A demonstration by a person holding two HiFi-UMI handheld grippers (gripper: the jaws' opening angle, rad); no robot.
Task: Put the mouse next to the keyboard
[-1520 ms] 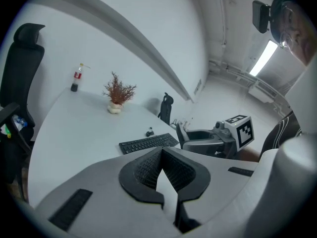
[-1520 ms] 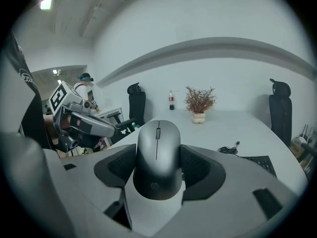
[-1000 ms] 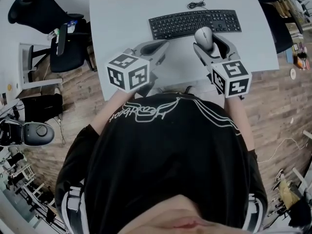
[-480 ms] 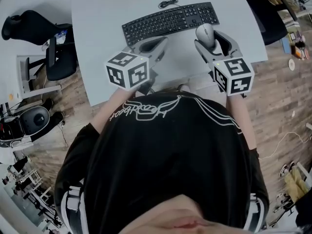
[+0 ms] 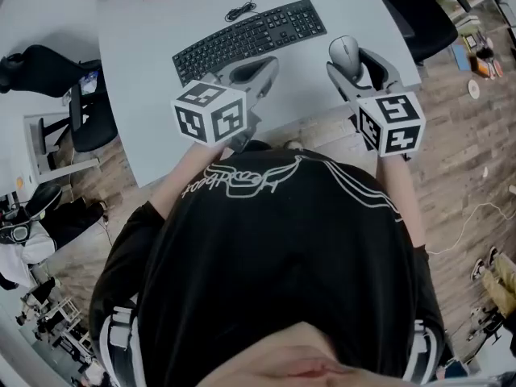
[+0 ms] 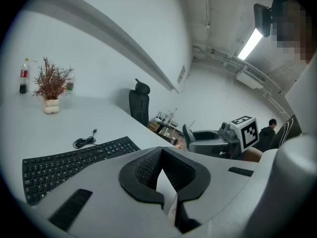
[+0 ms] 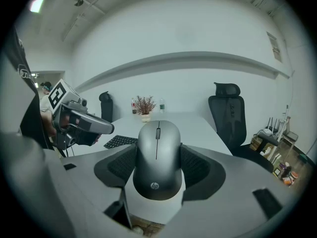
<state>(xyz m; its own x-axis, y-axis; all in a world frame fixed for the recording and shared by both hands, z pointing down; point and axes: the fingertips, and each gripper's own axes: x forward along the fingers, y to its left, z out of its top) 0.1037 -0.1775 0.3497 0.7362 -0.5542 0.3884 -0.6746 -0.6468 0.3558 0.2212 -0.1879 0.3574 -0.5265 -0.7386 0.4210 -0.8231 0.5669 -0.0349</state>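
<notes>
Closest to the camera, a black shirt (image 5: 274, 240) with a white line print is seen filling the lower half of the head view, and both grippers are held out just past it over the near edge of the white table (image 5: 153, 111). The left gripper (image 5: 256, 69) is kept closed with nothing in it: in its own view the two ribbed black pads (image 6: 143, 170) are pressed together at the tips, with only a thin wedge of table showing between them further back. It's hovered right at the near edge of the keyboard (image 5: 250, 35), roughly mid-length. The right gripper (image 5: 355, 59) is clamped on the mouse (image 7: 158, 155), a grey one with a small logo at the rear, gripped on both flanks by the pads and pointed away from the camera. In the head view the mouse is found just off the keyboard's right end, near the table's right edge; whether it's touching the tabletop can't really be made out. Past the keyboard, a coiled black cable (image 5: 242, 8) is laid on the table. Further back, a small dried plant in a pale pot (image 6: 51, 86) is parked with a dark bottle (image 6: 23, 76) near it, and a black office chair (image 6: 139, 103) is tucked in at the far side.
</notes>
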